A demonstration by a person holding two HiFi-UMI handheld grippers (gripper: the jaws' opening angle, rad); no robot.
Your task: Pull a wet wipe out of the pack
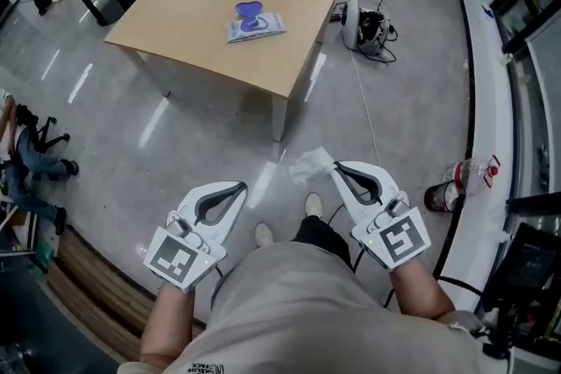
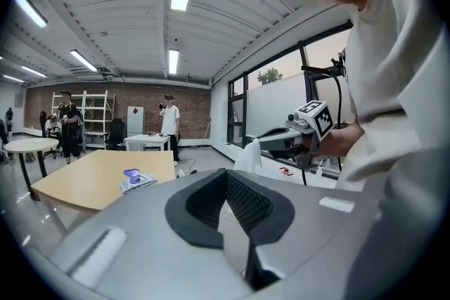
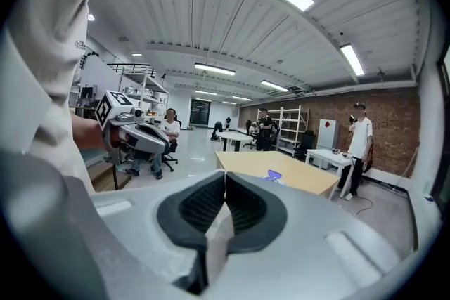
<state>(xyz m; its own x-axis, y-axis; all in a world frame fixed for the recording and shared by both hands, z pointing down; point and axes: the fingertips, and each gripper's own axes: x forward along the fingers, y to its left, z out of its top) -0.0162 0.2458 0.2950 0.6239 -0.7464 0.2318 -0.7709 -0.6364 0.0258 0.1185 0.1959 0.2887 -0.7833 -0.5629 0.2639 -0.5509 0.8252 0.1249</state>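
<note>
The wet wipe (image 1: 311, 164) hangs crumpled from the tip of the right claw (image 1: 336, 167), whose 2 jaws are pressed together on an edge of it. It is out over the bare floor (image 1: 131, 118), well apart from its pack. The wet wipe pack (image 1: 255, 24) lies on the wooden worktop (image 1: 193, 4) with its purple lid (image 1: 251, 10) flipped up.

The pull itself looks done, so the risks lie in keeping hold of the sheet. Only a small pinch seems to hold it. A damp, limp wipe could slide free if the jaws ease or the hand swings, and it would land on the floor and be dirtied. Left up, the lid would likely let whatever is inside the pack dry out. The left claw (image 1: 240, 187) is closed on nothing, so it could not catch a slipping wipe without opening first.
</note>
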